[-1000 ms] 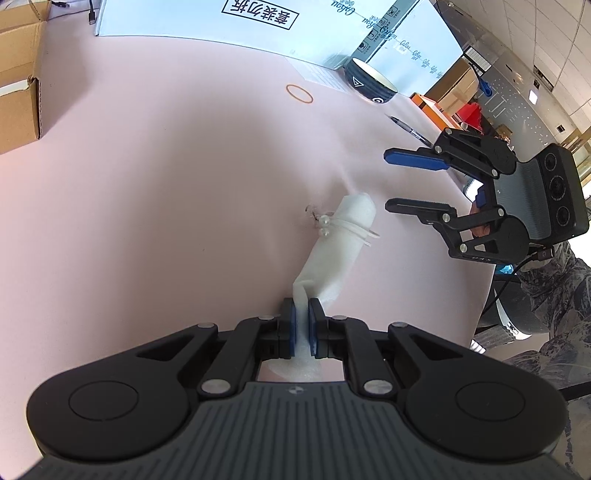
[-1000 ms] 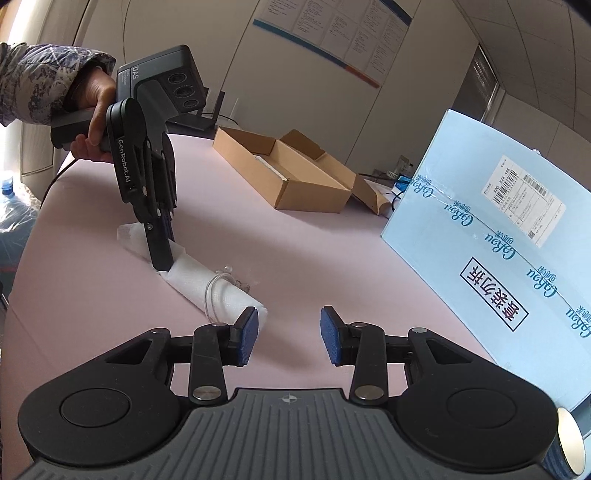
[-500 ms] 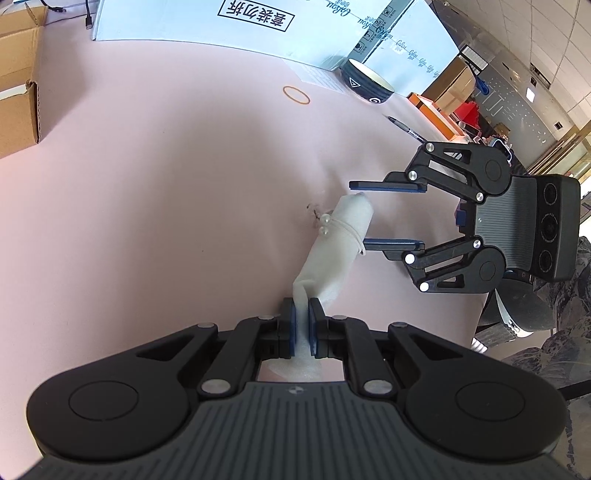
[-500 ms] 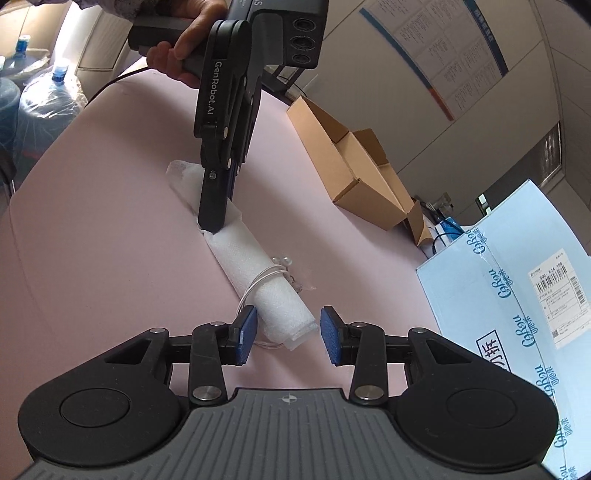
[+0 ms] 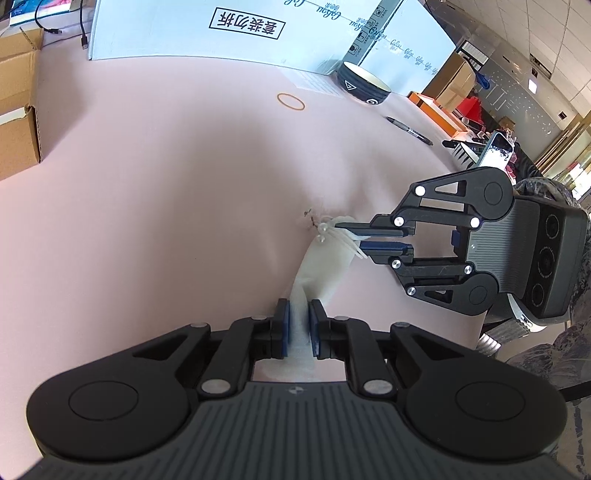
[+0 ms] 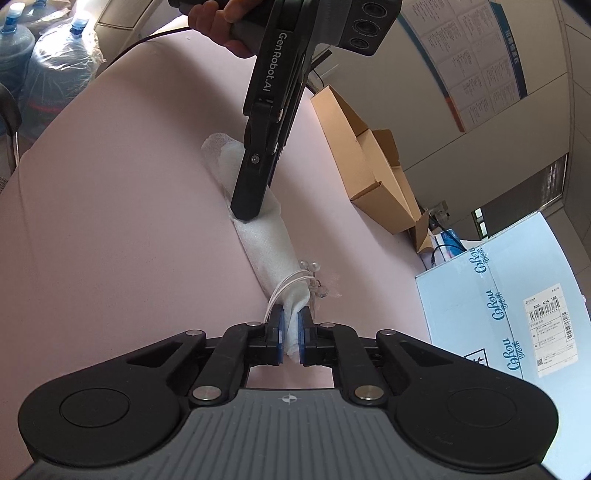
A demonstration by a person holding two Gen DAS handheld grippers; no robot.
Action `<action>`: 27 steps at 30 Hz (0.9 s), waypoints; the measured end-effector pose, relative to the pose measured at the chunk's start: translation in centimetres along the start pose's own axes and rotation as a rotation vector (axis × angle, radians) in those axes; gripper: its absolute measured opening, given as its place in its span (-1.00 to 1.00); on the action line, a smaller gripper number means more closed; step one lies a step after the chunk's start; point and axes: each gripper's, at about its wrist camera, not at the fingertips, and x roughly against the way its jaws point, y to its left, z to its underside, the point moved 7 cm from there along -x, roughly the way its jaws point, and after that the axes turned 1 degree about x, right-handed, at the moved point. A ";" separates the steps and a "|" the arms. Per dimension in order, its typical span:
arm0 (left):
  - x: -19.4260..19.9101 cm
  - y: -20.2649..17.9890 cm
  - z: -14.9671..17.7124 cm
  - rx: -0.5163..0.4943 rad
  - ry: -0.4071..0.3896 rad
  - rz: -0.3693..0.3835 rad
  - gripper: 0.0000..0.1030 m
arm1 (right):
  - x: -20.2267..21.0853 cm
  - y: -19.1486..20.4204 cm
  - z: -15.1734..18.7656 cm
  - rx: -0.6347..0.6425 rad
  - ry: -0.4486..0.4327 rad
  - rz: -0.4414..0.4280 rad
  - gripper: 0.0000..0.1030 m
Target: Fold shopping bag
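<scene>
Your shopping bag (image 6: 271,240) is a soft, light roll. The right gripper (image 6: 290,334) is closing on its six-o'clock end; the left gripper (image 5: 298,328) is opening, bag between pads.

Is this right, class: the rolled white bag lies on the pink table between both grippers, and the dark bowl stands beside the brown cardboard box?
Not quite. The rolled white bag does lie on the pink table between the left gripper and right gripper, but the dark bowl stands by the light blue carton, not the brown cardboard box. The left wrist view shows it.
</scene>
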 end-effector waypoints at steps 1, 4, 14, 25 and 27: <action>0.8 -0.3 -0.1 0.001 -0.045 -0.006 -0.42 | 0.0 -0.1 -0.1 0.002 0.005 -0.003 -0.87; 3.9 -2.3 -0.2 -0.008 -0.214 -0.011 -0.31 | -0.1 -0.3 -0.3 0.021 0.027 -0.005 -0.87; 4.2 -7.2 3.3 -0.104 -0.362 -0.107 -0.11 | -1.1 -1.0 -0.8 0.026 0.080 0.023 -0.87; -0.2 -8.5 3.3 -0.129 -0.418 -0.159 -0.12 | 0.1 -2.8 -1.8 -0.023 0.106 0.098 -0.87; -0.5 -9.0 3.1 -0.163 -0.437 -0.214 -0.12 | 0.7 -3.0 -1.5 -0.055 0.109 0.100 -0.87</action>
